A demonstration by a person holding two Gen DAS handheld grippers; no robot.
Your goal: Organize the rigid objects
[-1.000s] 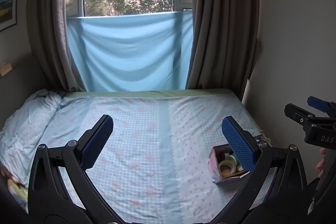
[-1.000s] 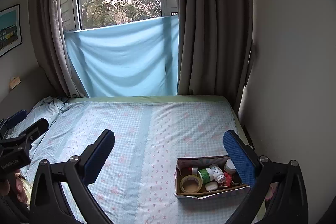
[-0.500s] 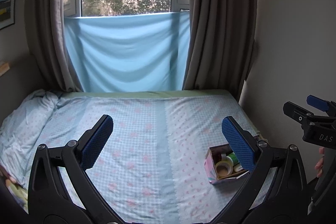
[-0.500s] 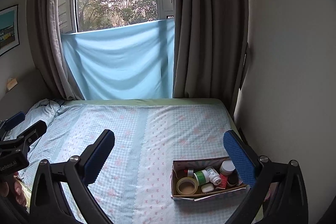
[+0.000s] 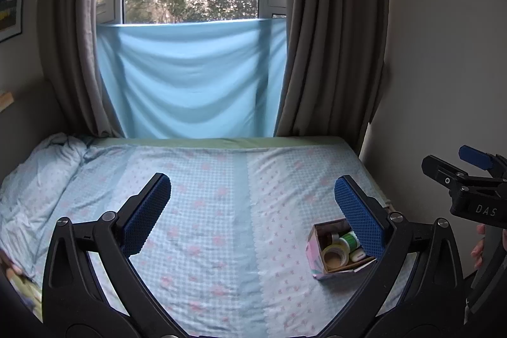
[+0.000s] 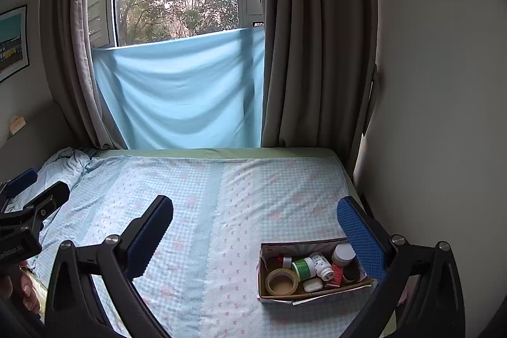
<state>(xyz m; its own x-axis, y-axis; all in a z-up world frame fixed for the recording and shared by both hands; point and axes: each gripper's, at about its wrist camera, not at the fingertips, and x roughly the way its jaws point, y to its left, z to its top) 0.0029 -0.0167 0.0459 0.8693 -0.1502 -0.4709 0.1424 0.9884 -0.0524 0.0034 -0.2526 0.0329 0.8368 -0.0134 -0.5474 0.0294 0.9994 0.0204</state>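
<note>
A: Where is the box [image 6: 312,270] lying?

B: On the bed [image 6: 221,195], at about 5 o'clock in the right wrist view. It is holding a tape roll [image 6: 281,281], a green-labelled bottle [image 6: 303,268] and a white-capped jar [image 6: 343,254]; the items behind them are hard to make out.

A: And the grippers?

B: The right gripper [image 6: 255,213] is hovering with its jaws wide and holding nothing. The left gripper [image 5: 253,190] is likewise spread wide and empty, its right finger [image 5: 359,217] hiding the box's far corner at 4 o'clock.
</note>
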